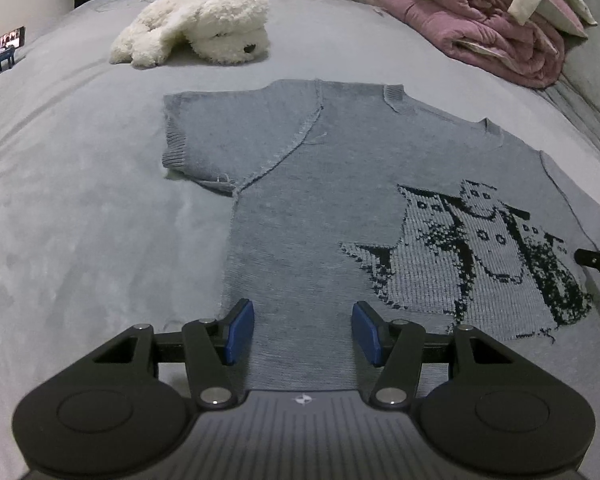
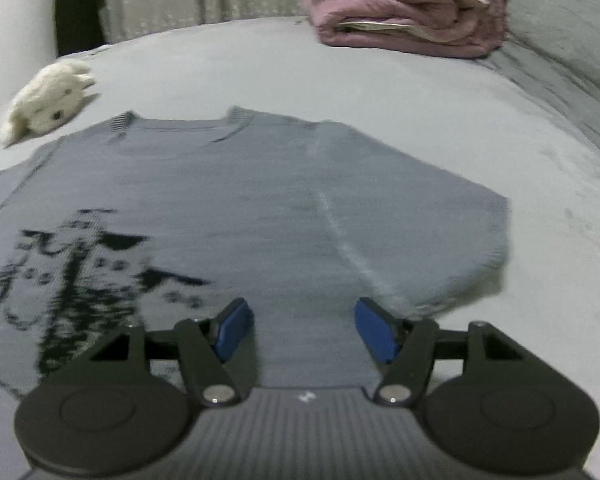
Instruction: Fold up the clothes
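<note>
Nearest, left gripper (image 1: 303,334): its blue pads (image 1: 242,330) stand apart with nothing between them; bare knit shows through the gap. It hangs over the near hem of the sweater, at the sweater's left side edge.
Right gripper (image 2: 304,330): likewise parted and holding nothing, over the near hem towards the sweater's right side, just short of its right sleeve.
Sweater (image 1: 320,208): grey knit with a dark pattern on the chest, lying spread flat on the bed cover (image 1: 80,220), hem nearest, collar farthest, both short sleeves out to the sides. No fold is made yet, as I judge it.
Risk at the hem: each gripper sits inboard of a corner, so a pinch here may catch only the top layer, or the bed cover with it; the knit would then lift unevenly and the fold come out skewed.
Risk of stretch: loose knit sags, and two hands lifting out of step would drag the body sideways.
Left sleeve (image 1: 196,136): its underarm edge already curls; carrying the hem over it could trap a crease.
Plush dog (image 1: 196,26): well beyond the sweater's collar, left of it; a long sweep could nudge it.
Pink quilt (image 1: 492,36): bundled beyond the sweater's right shoulder, apart from it.
Phone on a stand (image 1: 4,46): far left of the sweater, out of the way.
</note>
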